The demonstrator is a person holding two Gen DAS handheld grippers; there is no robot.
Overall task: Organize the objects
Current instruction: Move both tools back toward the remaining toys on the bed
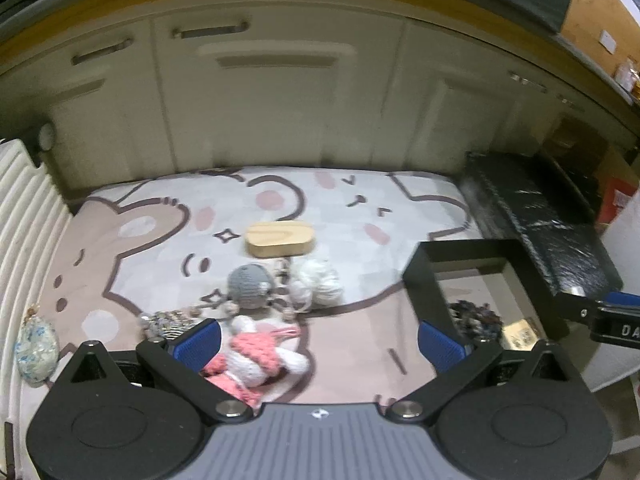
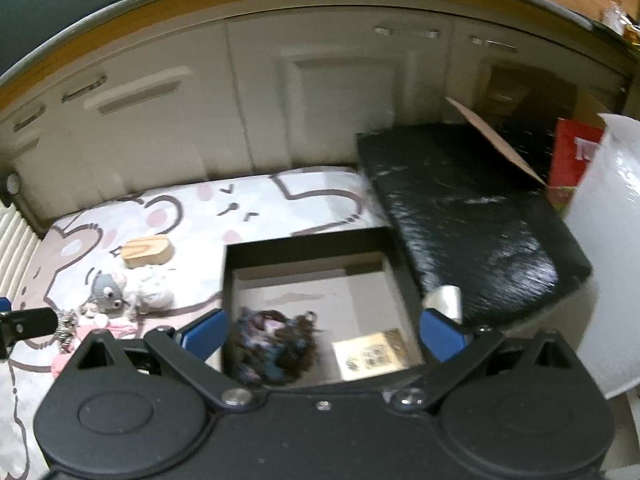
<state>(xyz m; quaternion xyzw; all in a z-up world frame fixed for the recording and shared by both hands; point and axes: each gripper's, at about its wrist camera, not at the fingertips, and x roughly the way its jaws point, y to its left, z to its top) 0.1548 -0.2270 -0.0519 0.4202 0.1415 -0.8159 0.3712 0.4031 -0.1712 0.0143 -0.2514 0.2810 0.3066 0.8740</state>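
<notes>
On the cartoon mat (image 1: pixel 360 340) lie a pink-and-white crochet toy (image 1: pixel 260 354), a grey knitted toy (image 1: pixel 250 286), a white yarn ball (image 1: pixel 320 282), a silvery trinket (image 1: pixel 166 322) and a wooden oval block (image 1: pixel 280 239). My left gripper (image 1: pixel 320 346) hangs open just above the mat, the pink toy beside its left finger. A black box (image 2: pixel 304 246) holds a dark floral cloth bundle (image 2: pixel 272 344) and a printed card (image 2: pixel 370 354). My right gripper (image 2: pixel 322 336) is open over that box, nothing held.
White cabinet doors (image 1: pixel 280 100) close off the back. A black wrapped slab (image 2: pixel 472 216) lies right of the box, with a red carton (image 2: pixel 572 156) and white wrapped thing (image 2: pixel 608 240) beyond. A ribbed white surface (image 1: pixel 24 216) and floral pouch (image 1: pixel 36 346) sit at left.
</notes>
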